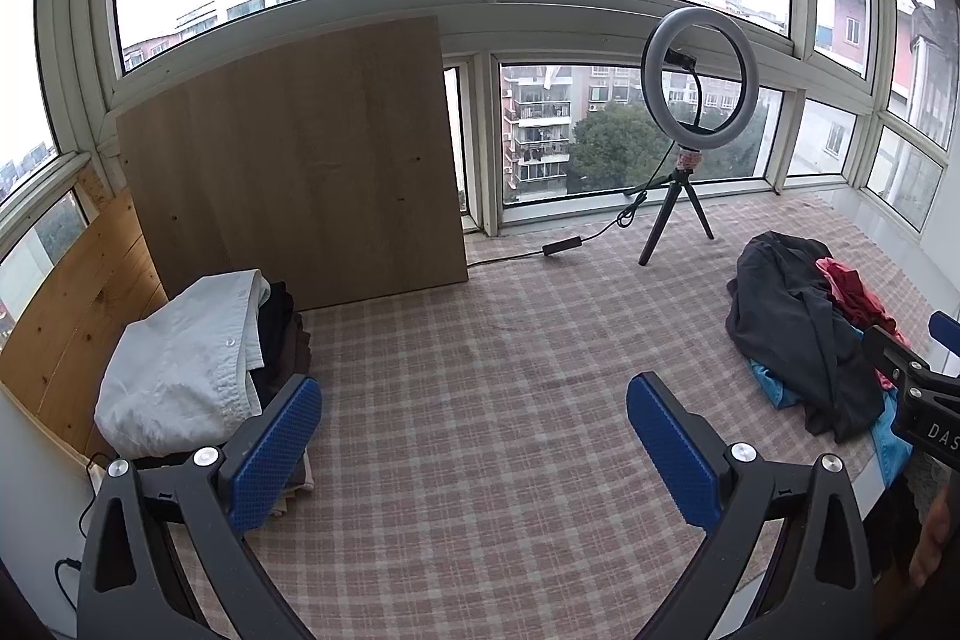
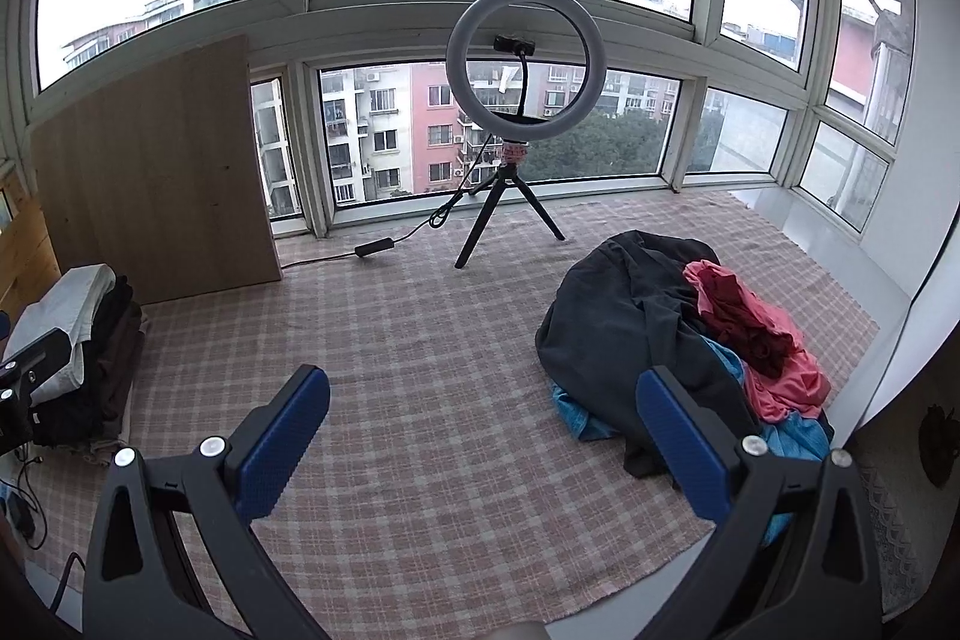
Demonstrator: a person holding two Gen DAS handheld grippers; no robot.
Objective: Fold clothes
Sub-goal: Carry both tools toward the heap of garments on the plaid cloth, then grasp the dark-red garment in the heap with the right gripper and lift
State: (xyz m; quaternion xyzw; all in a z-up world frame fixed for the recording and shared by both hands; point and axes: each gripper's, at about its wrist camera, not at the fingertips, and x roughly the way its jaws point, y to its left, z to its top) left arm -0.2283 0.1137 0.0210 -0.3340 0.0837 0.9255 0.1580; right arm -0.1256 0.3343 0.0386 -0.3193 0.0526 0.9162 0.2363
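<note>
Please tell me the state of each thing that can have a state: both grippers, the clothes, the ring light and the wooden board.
left gripper: open, holding nothing.
right gripper: open, holding nothing.
folded stack: neatly piled, white garment on top.
unfolded pile: crumpled heap of dark, red, pink and blue clothes.
ring light: upright on its tripod, appears unlit.
wooden board: standing on edge before the window.

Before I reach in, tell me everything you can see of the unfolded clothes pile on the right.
The unfolded pile is a loose, crumpled heap lying on the checked cloth, right of the ring light. A dark grey garment drapes over most of it; a pink and dark red garment sits bunched on its right side; blue fabric pokes out underneath at the near edge. Nothing grips it: the right tool is open, one pad in front of the pile's near edge.
</note>
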